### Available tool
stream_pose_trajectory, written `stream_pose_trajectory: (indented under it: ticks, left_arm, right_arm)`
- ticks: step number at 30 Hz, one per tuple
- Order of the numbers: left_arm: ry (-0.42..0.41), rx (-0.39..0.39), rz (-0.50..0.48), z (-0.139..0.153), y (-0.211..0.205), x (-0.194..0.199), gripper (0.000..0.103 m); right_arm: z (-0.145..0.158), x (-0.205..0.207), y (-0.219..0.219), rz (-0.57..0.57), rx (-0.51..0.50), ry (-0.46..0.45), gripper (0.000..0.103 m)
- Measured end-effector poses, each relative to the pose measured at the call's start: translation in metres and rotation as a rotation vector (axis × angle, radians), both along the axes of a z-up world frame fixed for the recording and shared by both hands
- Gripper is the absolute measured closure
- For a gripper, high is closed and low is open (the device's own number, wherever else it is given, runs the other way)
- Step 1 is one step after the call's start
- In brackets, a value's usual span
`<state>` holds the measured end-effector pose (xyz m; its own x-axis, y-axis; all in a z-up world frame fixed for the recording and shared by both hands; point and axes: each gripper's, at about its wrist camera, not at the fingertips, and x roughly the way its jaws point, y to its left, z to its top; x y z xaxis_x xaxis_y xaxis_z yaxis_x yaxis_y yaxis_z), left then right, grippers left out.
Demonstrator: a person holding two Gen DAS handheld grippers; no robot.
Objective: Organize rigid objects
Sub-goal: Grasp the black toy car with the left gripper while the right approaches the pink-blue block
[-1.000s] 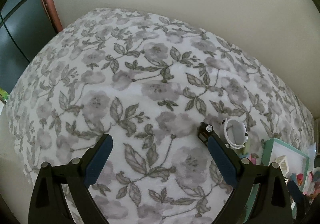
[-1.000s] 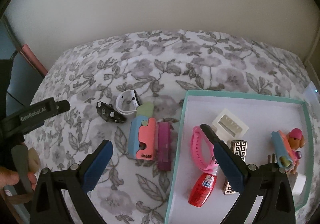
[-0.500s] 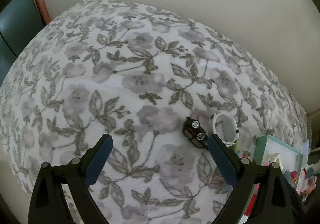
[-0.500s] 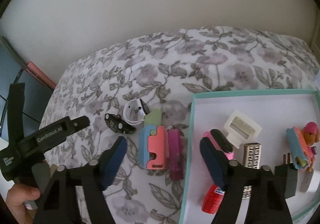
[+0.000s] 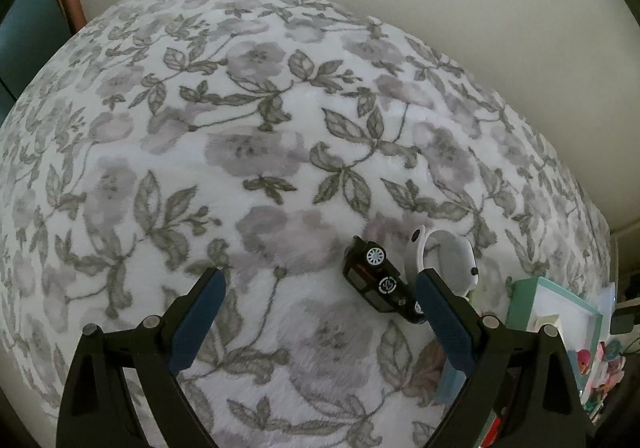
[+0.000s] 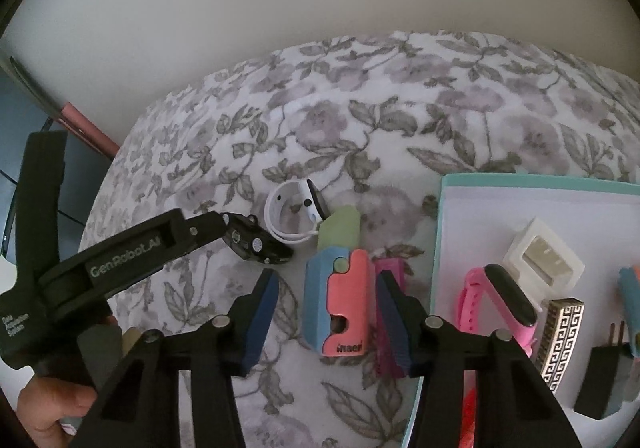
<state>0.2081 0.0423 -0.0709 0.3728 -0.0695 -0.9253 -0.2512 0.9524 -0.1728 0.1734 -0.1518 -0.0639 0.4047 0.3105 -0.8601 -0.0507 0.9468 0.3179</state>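
1. Since the earlier frame the right gripper (image 6: 326,282) has dropped toward the blue-and-coral plastic block (image 6: 336,306), which now lies between its closing jaws at lower centre, pads not pressing it.
2. Just right lies a magenta bar (image 6: 390,268); beyond it, the teal-rimmed tray (image 6: 520,181).
3. The left gripper (image 5: 318,284) stands wide, empty, beside the small black toy car (image 5: 378,284) and white wristband (image 5: 448,252) on the floral blanket (image 5: 240,148).
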Motion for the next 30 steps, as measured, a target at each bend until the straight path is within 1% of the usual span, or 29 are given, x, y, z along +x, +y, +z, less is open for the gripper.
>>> stream_pose_trajectory:
  ticks: [10, 18, 21, 23, 24, 25, 26, 28, 29, 30]
  left_arm:
    - [0.03, 0.024, -0.049, -0.015, -0.013, 0.012, 0.007]
    - [0.025, 0.047, -0.049, -0.018, -0.018, 0.018, 0.007]
    - [0.03, 0.017, -0.042, -0.02, -0.017, 0.019, 0.007]
    - [0.04, -0.047, -0.027, -0.024, -0.013, 0.019, 0.008]
    - [0.041, -0.073, -0.021, -0.025, -0.012, 0.018, 0.012]
    - [0.039, -0.102, -0.018, -0.025, -0.011, 0.017, 0.018]
    - [0.036, -0.128, -0.022, -0.025, -0.011, 0.018, 0.022]
    - [0.029, -0.139, -0.034, -0.023, -0.014, 0.017, 0.035]
    - [0.024, -0.144, -0.042, -0.021, -0.017, 0.017, 0.039]
    - [0.018, -0.152, -0.051, -0.02, -0.02, 0.017, 0.045]
  right_arm:
    - [-0.011, 0.008, -0.004, -0.005, 0.003, 0.026, 0.05]
    - [-0.015, 0.009, -0.004, -0.002, 0.002, 0.037, 0.05]
    - [-0.016, 0.009, -0.005, -0.005, -0.001, 0.039, 0.05]
    - [-0.016, 0.009, -0.006, -0.013, 0.002, 0.042, 0.05]
    - [-0.016, 0.009, -0.007, -0.015, 0.005, 0.043, 0.05]
    - [-0.016, 0.009, -0.008, -0.015, 0.006, 0.043, 0.05]
    - [-0.016, 0.009, -0.008, -0.016, 0.006, 0.041, 0.05]
    - [-0.015, 0.008, -0.007, -0.013, 0.006, 0.039, 0.05]
    - [-0.015, 0.009, -0.007, -0.015, 0.007, 0.039, 0.05]
    - [-0.015, 0.009, -0.007, -0.014, 0.007, 0.04, 0.05]
